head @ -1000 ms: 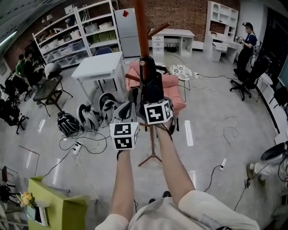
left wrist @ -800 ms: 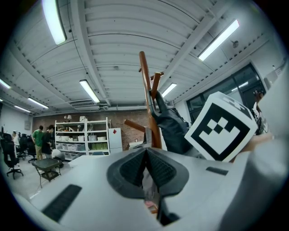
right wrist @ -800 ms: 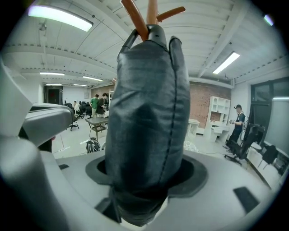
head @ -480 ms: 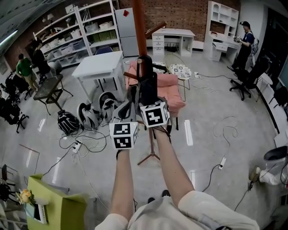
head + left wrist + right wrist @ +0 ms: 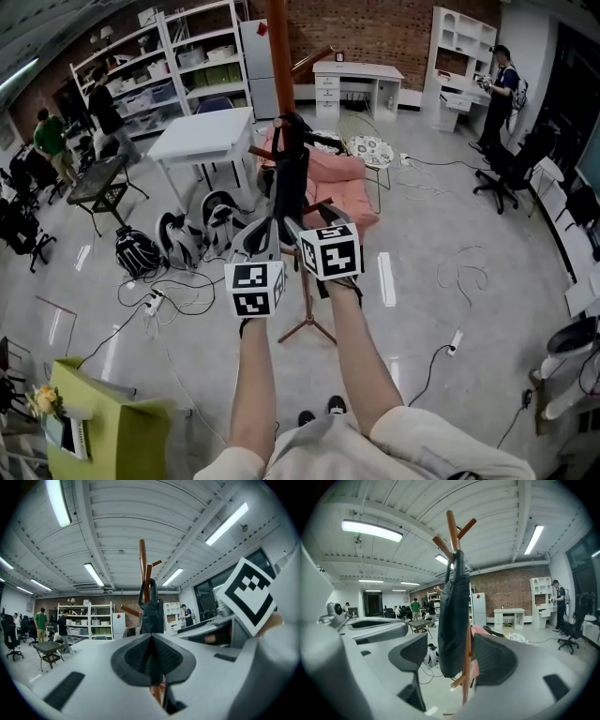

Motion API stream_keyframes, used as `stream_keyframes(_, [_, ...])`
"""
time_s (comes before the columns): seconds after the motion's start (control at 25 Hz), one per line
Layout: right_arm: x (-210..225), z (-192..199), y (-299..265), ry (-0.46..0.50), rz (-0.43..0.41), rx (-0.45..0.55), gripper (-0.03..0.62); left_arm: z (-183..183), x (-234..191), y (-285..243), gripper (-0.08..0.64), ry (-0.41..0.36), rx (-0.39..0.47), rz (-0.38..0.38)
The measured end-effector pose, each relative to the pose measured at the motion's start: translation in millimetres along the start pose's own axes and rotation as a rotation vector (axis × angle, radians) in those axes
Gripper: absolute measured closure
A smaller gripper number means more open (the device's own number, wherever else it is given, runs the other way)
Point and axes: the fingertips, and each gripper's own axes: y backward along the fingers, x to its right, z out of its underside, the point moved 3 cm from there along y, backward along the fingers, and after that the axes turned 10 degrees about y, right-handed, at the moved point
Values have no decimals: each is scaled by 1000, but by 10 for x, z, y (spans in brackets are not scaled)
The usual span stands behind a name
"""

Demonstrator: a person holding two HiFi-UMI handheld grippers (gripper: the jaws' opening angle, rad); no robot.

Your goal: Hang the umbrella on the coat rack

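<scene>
We can read no words, brands or numbers anywhere. The only marks are black-and-white square patterns on the left cube (image 5: pixel 256 288) at six o'clock and the right cube (image 5: pixel 330 250) beside it. A red diamond sticker (image 5: pixel 261 29) on the grey cabinet (image 5: pixel 264 75) near twelve o'clock is too small to read.
</scene>
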Motion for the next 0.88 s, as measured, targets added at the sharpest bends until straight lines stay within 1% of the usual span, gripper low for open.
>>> stream_keyframes(0.2, [-35,49,254,-16,-61,78,282,85,29,146,552,9,-10,-12])
stream_keyframes(0.4, [-15,217,474,-94,-85,142,282,232,42,298,552,31,-23,-25])
stream_keyframes(0.6, [-7,447,609,-83,-91,136,282,377,42,472,552,47,-31,-29])
stream_keyframes(0.76, [-57,653,680,-87,-115,125,282,512,70,724,552,116,-13,-17])
stream_keyframes(0.88, [-58,746,733,-105,-123,147,282,660,105,847,552,117,-28,0])
